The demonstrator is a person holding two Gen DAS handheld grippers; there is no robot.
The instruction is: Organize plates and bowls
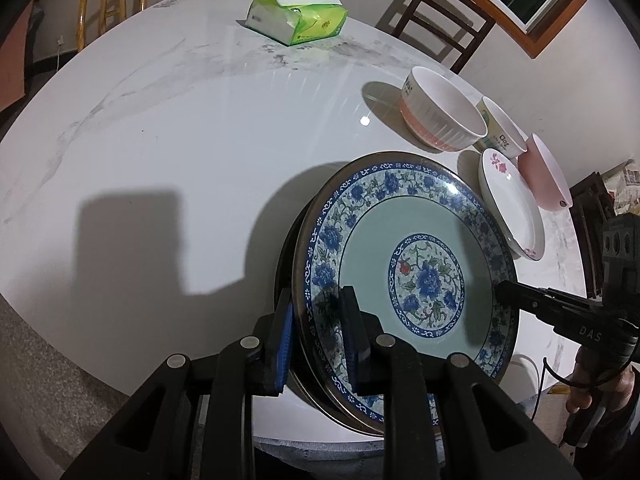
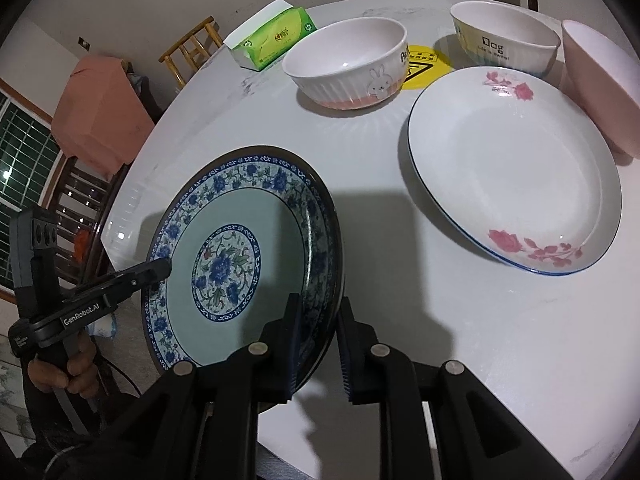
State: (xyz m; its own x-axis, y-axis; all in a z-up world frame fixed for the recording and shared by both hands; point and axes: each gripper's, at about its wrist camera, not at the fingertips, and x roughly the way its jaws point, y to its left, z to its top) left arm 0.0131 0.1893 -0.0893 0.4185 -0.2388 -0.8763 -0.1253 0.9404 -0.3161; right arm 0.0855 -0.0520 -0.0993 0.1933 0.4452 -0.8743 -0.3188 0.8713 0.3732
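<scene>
Plate (image 1: 404,264) rim pinched by both down-tilted grippers.

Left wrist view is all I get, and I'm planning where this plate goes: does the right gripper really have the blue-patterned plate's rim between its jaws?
Observer: Yes. In the right wrist view, the right gripper has one jaw over the inside of the blue-patterned plate and one outside its rim.
Operator: Anything lying flat by the bowls that they hide from me?
Observer: A yellow sticker lies on the table, between the rabbit bowl and the "Dog" bowl.
</scene>
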